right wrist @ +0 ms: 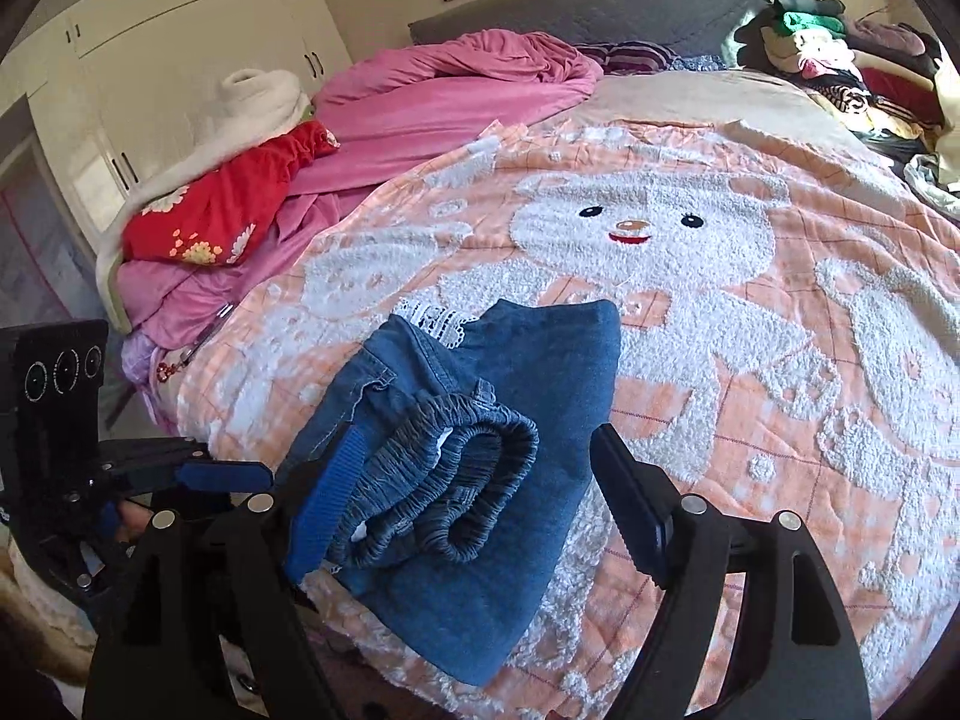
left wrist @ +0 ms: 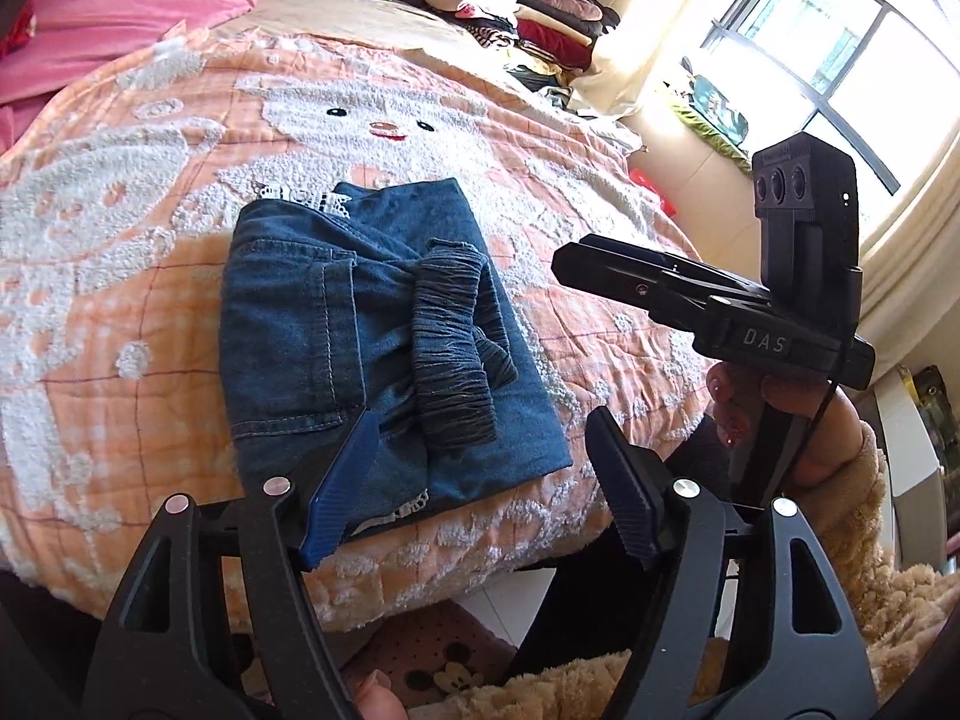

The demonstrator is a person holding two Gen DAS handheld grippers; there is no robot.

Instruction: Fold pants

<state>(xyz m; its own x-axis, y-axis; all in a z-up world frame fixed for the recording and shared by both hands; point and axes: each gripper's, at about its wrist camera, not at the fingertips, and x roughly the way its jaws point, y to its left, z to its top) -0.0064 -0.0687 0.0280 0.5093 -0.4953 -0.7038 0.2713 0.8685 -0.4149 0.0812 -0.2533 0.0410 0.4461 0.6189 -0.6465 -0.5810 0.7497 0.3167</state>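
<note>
Small blue denim pants [left wrist: 384, 330] lie folded into a compact rectangle on the bed, elastic waistband [left wrist: 453, 348] bunched on top, white lace trim at the far edge. They also show in the right wrist view [right wrist: 480, 480]. My left gripper [left wrist: 480, 474] is open and empty, hovering just before the pants' near edge. My right gripper [right wrist: 468, 498] is open, its fingers either side of the waistband [right wrist: 444, 480], above it. The right gripper also shows in the left wrist view [left wrist: 606, 264], to the right of the pants. The left gripper appears at the left edge of the right wrist view [right wrist: 228, 474].
The bed is covered by an orange blanket with a white bear pattern [right wrist: 690, 252]. Pink bedding [right wrist: 450, 90] and a red garment [right wrist: 228, 204] lie at the far left. A pile of clothes [right wrist: 840, 60] sits at the far right. A window [left wrist: 840, 48] is on the right.
</note>
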